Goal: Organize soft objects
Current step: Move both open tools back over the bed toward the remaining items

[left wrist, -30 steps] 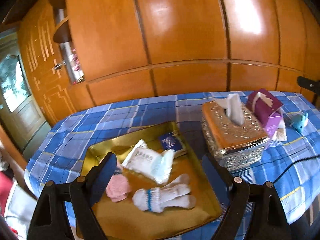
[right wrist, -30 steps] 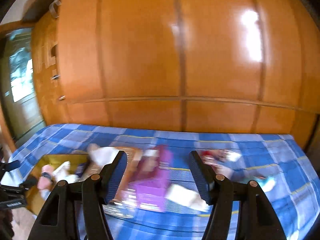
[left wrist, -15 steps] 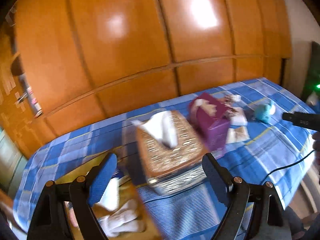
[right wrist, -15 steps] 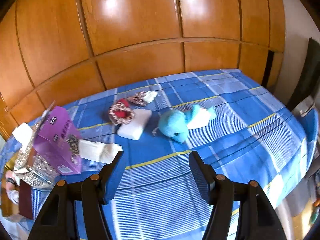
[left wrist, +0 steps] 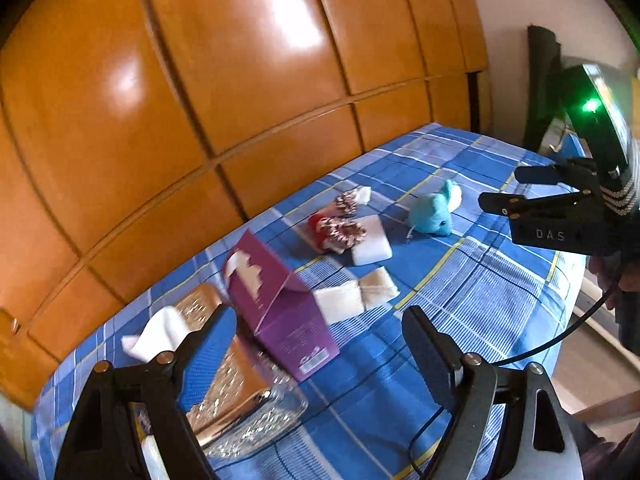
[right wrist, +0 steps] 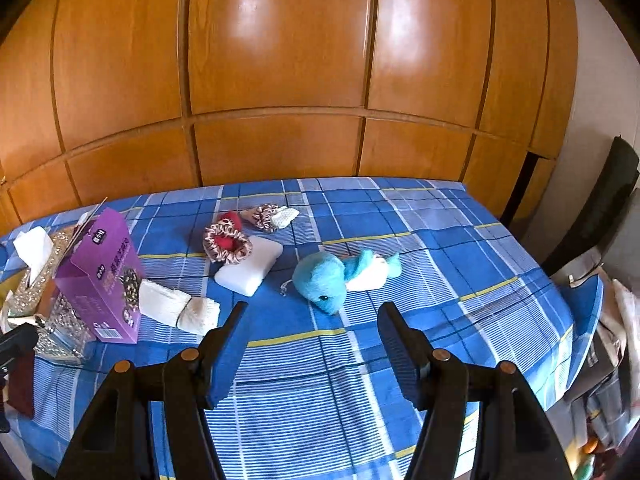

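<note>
Both my grippers are up over the bench with the blue plaid tablecloth, and neither has anything in it. My right gripper is released, jaws apart over bare cloth, and the fuzzy turquoise plush animal sits just ahead of the gap, lying on its side with a white patch behind it. My left gripper is spread wide too – nothing between the blue pads.

The soft stuff is scattered mid-bench: a white rectangular foam-like pad with a red and leopard-print fabric scrunchie resting against its far edge, another patterned fabric bundle with a white knit bit further back, and a rolled cream cloth tied round the middle touching the open purple cardboard box. Beside that box – on its left – stands the ornate metallic tissue holder with a white tissue sticking up.
</note>
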### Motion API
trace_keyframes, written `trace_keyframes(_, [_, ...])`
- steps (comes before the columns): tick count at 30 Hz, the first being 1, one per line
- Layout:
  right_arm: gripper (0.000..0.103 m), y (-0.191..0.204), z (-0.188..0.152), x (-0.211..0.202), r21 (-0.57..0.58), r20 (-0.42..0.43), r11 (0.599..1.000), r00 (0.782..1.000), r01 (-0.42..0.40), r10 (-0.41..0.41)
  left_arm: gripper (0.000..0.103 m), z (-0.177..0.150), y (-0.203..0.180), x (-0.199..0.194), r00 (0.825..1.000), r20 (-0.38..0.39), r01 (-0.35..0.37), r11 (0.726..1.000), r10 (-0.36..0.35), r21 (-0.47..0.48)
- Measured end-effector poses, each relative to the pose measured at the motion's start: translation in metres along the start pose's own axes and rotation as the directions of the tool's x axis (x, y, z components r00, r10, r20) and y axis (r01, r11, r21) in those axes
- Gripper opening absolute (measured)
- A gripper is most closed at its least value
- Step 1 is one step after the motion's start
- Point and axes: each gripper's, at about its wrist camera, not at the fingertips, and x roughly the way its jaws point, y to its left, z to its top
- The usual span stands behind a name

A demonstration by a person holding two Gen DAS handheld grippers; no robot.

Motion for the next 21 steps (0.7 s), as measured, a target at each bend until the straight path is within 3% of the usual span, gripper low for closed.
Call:
trace_keyframes(18, [0.065,-0.025,-0.006,0.018,0.010,-0.048,0.999,0.998,0.034,-0.033,0.082,0.025,-0.036,0.033,0.995,-0.034,0.096,0.988,-0.092,0.125])
trace_keyframes(21, [0.065,-0.035,-0.011,0.029,0.042,-0.087,0.999,0.996,0.019,-0.016,0.080,0.034,-0.042,0.049,0.991,-0.081,0.120,0.982,-0.110,0.143])
